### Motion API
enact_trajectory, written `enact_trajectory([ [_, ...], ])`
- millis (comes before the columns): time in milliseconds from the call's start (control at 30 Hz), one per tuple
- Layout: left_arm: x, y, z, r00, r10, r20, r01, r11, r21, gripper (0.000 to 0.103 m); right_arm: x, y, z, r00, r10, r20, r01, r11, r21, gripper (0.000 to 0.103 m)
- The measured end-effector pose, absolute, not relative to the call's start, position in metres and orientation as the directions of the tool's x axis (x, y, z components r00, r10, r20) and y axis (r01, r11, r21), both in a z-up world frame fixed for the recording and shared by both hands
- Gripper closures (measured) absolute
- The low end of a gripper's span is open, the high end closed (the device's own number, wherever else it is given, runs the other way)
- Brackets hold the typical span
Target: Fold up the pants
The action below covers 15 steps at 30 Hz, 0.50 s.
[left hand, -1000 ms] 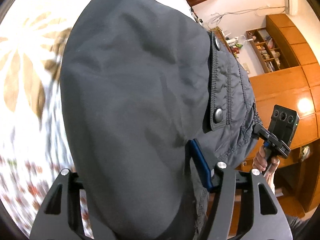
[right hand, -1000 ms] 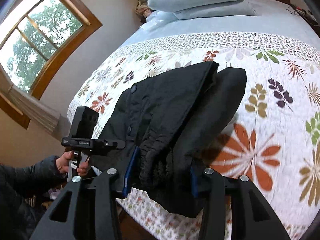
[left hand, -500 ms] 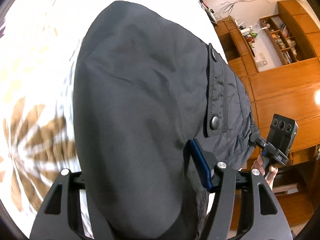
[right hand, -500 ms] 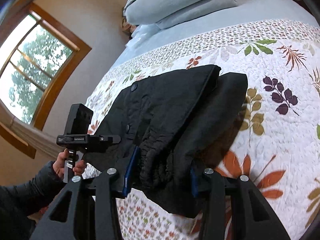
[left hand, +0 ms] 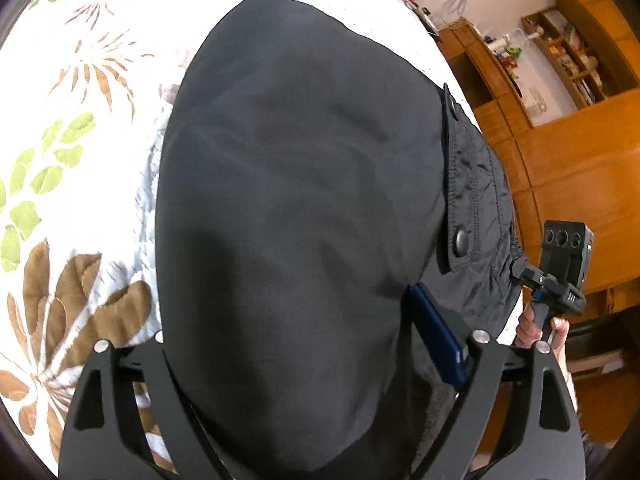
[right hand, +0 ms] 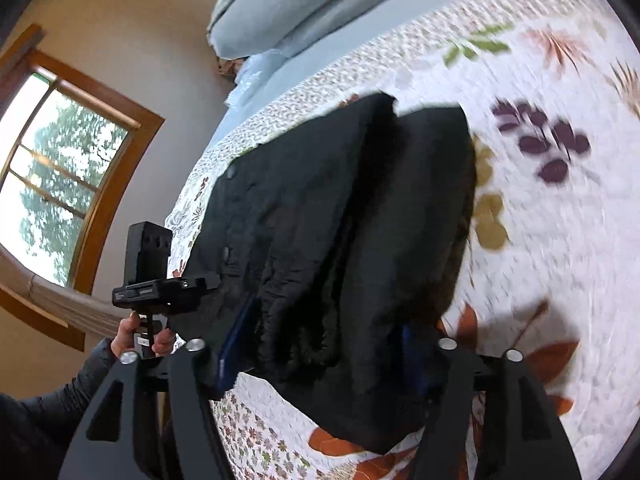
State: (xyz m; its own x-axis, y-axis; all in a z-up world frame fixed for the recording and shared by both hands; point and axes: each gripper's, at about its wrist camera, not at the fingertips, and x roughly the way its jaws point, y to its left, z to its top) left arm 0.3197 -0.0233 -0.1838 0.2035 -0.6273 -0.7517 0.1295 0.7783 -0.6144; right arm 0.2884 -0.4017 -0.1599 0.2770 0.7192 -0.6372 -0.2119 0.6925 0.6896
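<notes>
Black pants (right hand: 344, 240), bunched, on floral bed (right hand: 560, 240). Left claw (left hand: 304, 344) and right claw (right hand: 328, 344) each pinch them. Advice: hold both ends level, lay flat.

I see dark charcoal pants (left hand: 288, 220) lying on a white quilt (left hand: 80, 152) printed with brown, green and purple leaves, pale blue pillows (right hand: 304, 4) beyond the quilt, and orange-brown wooden cabinets (left hand: 568, 152) beside it.

I've swung both grippers across the bed since a second ago. Under my left gripper (left hand: 304, 344) the quilt (left hand: 72, 184) now shows green leaves, not the brown flower. From the right gripper (right hand: 320, 356), the pants (right hand: 360, 240) look steeper, and the window (right hand: 60, 184) sits lower.
</notes>
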Motion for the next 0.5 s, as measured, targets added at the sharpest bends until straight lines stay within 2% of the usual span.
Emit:
enact_trajectory([
  [100, 0.320, -0.019, -0.182, 0.217, -0.608, -0.764, 0.147, 0.794, -0.590, 0.012, 0.285, -0.406, -0.166, 0.288, 0.721, -0.631, -0.189, 0.688, 0.700, 0.027],
  [233, 0.332, -0.027, -0.180, 0.224, -0.600, -0.768, 0.136, 0.800, -0.585, 0.012, 0.290, -0.403, -0.168, 0.301, 0.728, -0.616, -0.185, 0.678, 0.711, 0.033],
  [500, 0.329, -0.018, -0.181, 0.225, -0.599, -0.769, 0.138, 0.800, -0.583, 0.012, 0.288, -0.395, -0.167, 0.282, 0.711, -0.644, -0.199, 0.700, 0.685, 0.032],
])
